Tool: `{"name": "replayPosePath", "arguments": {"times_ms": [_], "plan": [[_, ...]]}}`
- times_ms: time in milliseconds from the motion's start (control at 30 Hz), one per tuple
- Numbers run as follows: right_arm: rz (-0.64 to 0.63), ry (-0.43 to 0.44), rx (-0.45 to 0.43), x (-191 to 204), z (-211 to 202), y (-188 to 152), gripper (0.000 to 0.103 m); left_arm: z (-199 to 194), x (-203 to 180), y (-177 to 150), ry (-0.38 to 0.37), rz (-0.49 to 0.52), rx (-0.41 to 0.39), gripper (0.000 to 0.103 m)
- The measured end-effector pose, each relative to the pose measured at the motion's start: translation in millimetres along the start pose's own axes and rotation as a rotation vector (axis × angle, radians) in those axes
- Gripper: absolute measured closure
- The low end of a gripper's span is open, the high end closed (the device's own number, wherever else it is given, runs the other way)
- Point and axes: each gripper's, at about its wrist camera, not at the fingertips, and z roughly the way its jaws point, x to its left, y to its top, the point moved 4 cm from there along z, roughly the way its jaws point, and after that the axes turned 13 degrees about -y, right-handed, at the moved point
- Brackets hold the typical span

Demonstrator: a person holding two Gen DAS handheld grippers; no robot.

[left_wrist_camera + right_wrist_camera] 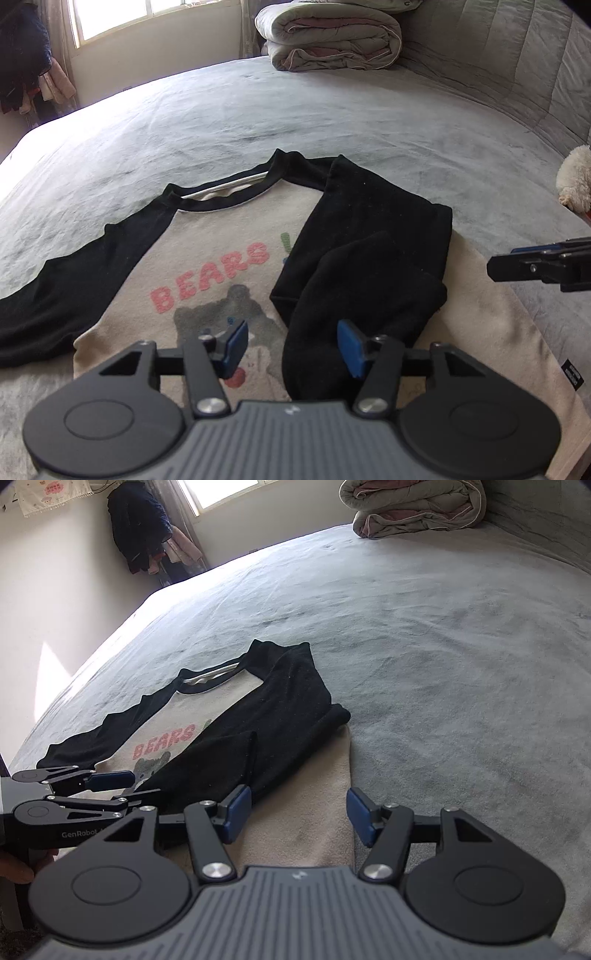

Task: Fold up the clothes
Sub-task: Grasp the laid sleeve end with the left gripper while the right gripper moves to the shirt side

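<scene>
While the sweatshirt (207, 258) lies face-up on the grey bed (332, 122), BEARS print showing, both claws hover low over its hem end with nothing between the pads. One black sleeve (354, 236) is folded in across the chest and doubled on itself; the other sleeve (62, 291) runs out flat to the side. That lopsided lay fits a fold part-made, or just as well one being opened out again, and one look cannot settle which.

Left claw (291, 347), jaws spread, hangs over the bear print, right by the cuff end of the folded sleeve. Right claw (299, 814), spread too, sits above the beige edge (325, 775) of the body, half over cloth, half over bed, looking lined up with that side seam, I'd judge.

Around it: a rolled quilt (332, 37) up near the far end, well clear. A fluffy white toy (576, 177) at the bed's edge, apart from the shirt. Dark clothes (140, 528) hang in the corner by the window. Nothing crowds the shirt; the doubled sleeve itself is the only bulk lying on the panel.
</scene>
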Motion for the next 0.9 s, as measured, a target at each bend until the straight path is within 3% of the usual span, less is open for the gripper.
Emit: {"name": "replayPosePath", "arguments": {"times_ms": [67,167,233,367,467,633,667,800,900], "plan": [[0.006,0.007,0.001,4.0,1.0,1.1,0.039,-14.2,4.3,-3.7,0.015,-0.008,0.009,0.07],[0.021,0.021,0.005,9.7,3.2,3.2,0.039,-39.4,10.0,-8.9,-0.007,-0.087,0.013,0.07],[0.039,0.056,-0.006,13.8,3.7,6.3,0.039,-58.6,9.4,-11.0,-0.021,-0.117,-0.007,0.064],[0.049,0.102,-0.037,24.8,7.2,13.4,0.039,-94.4,-0.3,-13.4,-0.05,-0.148,-0.064,0.043],[0.043,0.097,-0.021,33.3,19.9,13.6,0.039,-94.3,-8.5,-16.2,-0.052,-0.131,-0.094,0.026],[0.041,0.086,0.027,42.9,41.8,8.9,0.043,-94.2,-22.1,-20.8,-0.057,-0.102,-0.144,0.022],[0.042,0.084,0.04,44.1,46.1,7.3,0.048,-94.2,-24.9,-21.7,-0.057,-0.096,-0.154,0.022],[0.05,0.104,0.077,44.8,49.1,3.8,0.084,-69.6,-32.8,-25.9,-0.063,-0.024,-0.195,0.022],[0.069,0.148,0.093,44.5,42.9,5.7,0.091,-48.8,-38.4,-28.3,-0.056,0.055,-0.224,0.022]]}}
